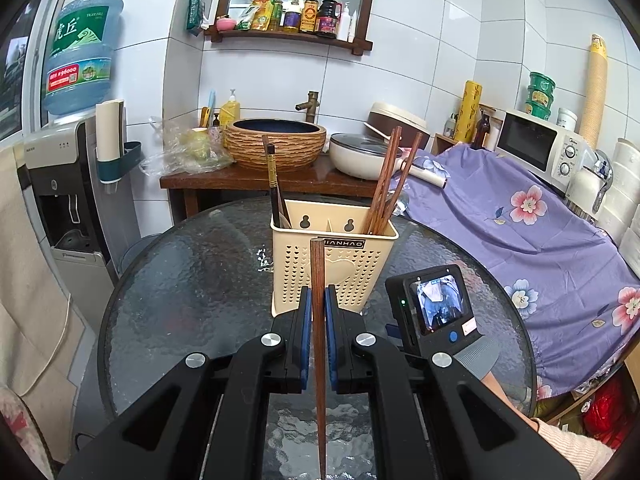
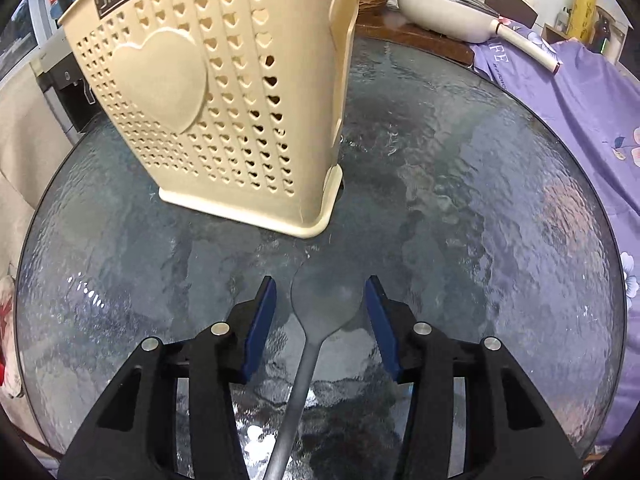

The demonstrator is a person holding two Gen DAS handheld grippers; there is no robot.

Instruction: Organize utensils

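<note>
A cream perforated utensil holder [image 1: 334,264] stands on the round glass table [image 1: 192,280]. Brown wooden chopsticks [image 1: 384,184] lean in its right compartment and dark ones [image 1: 273,184] in its left. My left gripper [image 1: 319,292] is shut on a brown chopstick [image 1: 319,340], which points up in front of the holder. In the right wrist view, a grey spoon [image 2: 326,304] lies on the glass table [image 2: 480,200] just in front of the holder [image 2: 224,100]. My right gripper [image 2: 322,292] is open, its blue pads either side of the spoon's bowl and not touching it.
The right gripper's camera unit [image 1: 436,304] shows to the right of the holder, held by a gloved hand. A purple floral cloth [image 1: 520,220] covers the counter at right, bearing a microwave [image 1: 536,148]. Behind are a wooden basin [image 1: 276,140], a cream pan [image 2: 440,12] and a water dispenser [image 1: 68,184].
</note>
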